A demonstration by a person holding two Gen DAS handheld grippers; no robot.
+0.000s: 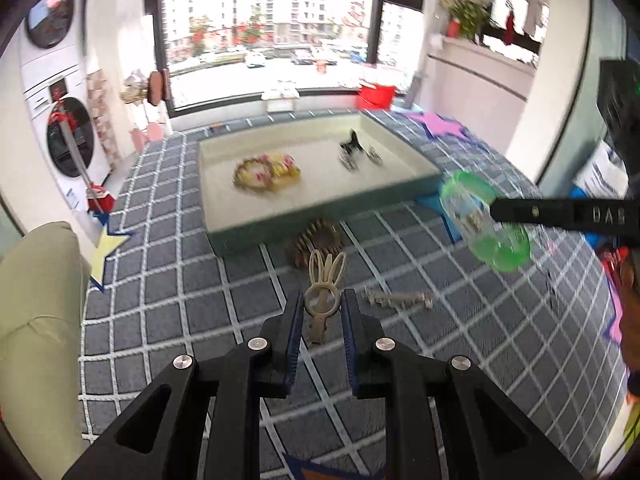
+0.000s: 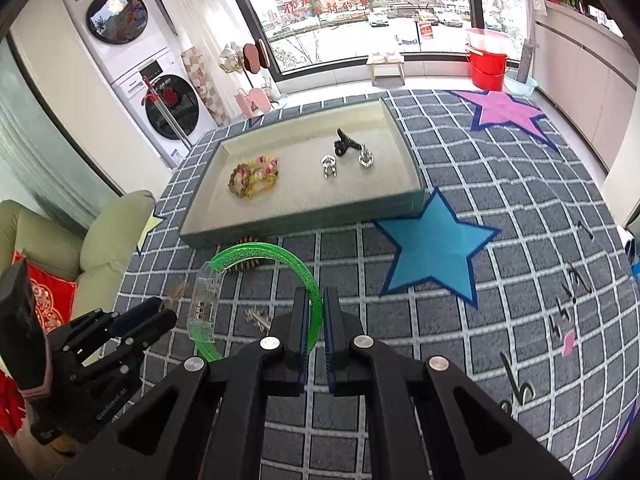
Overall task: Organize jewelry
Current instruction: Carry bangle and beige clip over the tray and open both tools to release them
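Note:
My left gripper (image 1: 322, 300) is shut on a beige rabbit-ear hair clip (image 1: 323, 280), which is held above the checked carpet with its ears pointing away from me. In the right wrist view that gripper (image 2: 166, 312) shows at the lower left with the clip (image 2: 174, 294) at its tip. My right gripper (image 2: 314, 294) is shut on the rim of a green translucent bangle (image 2: 260, 250), which hangs in the air. The left wrist view has the bangle (image 1: 486, 220) at the right. Ahead lies a shallow tray (image 2: 304, 222) holding yellow-pink bracelets (image 2: 254, 176), a black clip (image 2: 346, 144) and silver pieces (image 2: 329, 166).
A brown toothed clip (image 1: 318, 240) lies against the tray's front wall, and a silver clip (image 1: 396, 300) lies on the carpet nearer me. A pale green sofa (image 1: 36, 300) is at the left. A blue star (image 2: 434, 248) marks the carpet to the right of the tray.

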